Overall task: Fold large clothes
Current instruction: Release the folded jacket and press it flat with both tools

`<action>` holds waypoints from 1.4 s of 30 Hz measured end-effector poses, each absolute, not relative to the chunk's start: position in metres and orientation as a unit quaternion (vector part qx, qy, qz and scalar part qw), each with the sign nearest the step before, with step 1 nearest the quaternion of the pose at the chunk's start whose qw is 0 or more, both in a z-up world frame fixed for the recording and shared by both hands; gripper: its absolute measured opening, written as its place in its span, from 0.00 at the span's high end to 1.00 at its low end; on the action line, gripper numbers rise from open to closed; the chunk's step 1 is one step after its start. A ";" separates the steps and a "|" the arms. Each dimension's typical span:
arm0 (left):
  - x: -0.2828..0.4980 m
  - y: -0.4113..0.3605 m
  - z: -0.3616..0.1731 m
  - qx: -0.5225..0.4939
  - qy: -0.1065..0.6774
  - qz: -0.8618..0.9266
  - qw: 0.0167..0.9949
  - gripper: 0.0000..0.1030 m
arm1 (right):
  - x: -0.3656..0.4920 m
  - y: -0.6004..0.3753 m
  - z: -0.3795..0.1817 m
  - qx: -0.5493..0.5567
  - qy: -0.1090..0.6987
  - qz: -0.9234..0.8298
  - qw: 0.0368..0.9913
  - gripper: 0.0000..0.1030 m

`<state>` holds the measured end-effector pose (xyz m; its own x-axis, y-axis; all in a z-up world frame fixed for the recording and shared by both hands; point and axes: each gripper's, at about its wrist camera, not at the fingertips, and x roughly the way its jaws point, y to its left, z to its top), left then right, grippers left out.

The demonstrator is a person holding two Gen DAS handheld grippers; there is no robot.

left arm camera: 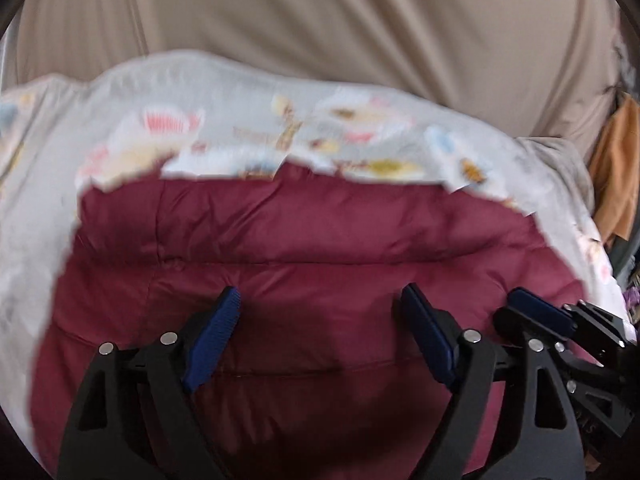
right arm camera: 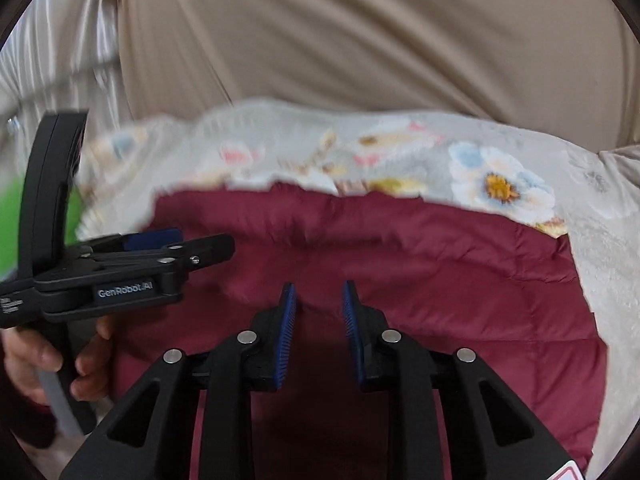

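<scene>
A maroon quilted jacket lies spread on a bed covered by a pale floral bedspread, with a beige curtain hanging behind the bed's far edge. The garment fills the middle of the bed, its far hem running roughly parallel to that far edge, and floral cloth shows around it on three sides.

The left claw hovers over the near part of the jacket with its blue pads spread wide and nothing between them. The right claw hangs beside it, its pads narrowly parted with only a slim gap, and no fabric is pinched there either. In the right wrist view the left claw's body shows from the side, held by the person's hand (both views are smeared by motion, so fine seams are hard to read).

Judging from this, the work stands at the point of choosing a grasp for a fold: the jacket looks flattened into a compact block, and neither tool has hold of it. The next move calls for lowering both claws onto a near edge or corner of the garment, closing on the cloth, and carrying it evenly toward the far hem so the padded layers stack without bunching.
</scene>
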<state>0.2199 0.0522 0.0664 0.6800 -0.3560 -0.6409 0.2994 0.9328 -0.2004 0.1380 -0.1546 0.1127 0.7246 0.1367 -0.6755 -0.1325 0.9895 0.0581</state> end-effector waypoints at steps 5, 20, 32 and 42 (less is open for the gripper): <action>0.228 0.089 0.054 -0.016 0.343 -0.132 0.930 0.20 | 0.138 -0.231 0.098 0.059 0.379 0.001 0.923 0.97; 0.267 0.181 0.091 -0.116 0.346 -0.062 0.929 0.17 | 0.164 -0.296 0.151 0.111 0.373 -0.071 0.919 0.87; 0.325 0.169 0.024 -0.137 0.418 -0.057 0.896 0.09 | 0.205 -0.351 0.075 0.215 0.411 -0.077 0.882 1.00; 0.300 0.177 0.054 -0.121 0.401 -0.034 0.907 0.11 | 0.187 -0.318 0.118 0.153 0.397 -0.102 0.899 0.87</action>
<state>0.3004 0.1772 0.0538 0.6754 -0.1584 -0.7202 -0.0368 0.9682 -0.2473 0.1871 -0.3179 0.1176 0.6645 -0.0624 -0.7447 0.3055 0.9321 0.1944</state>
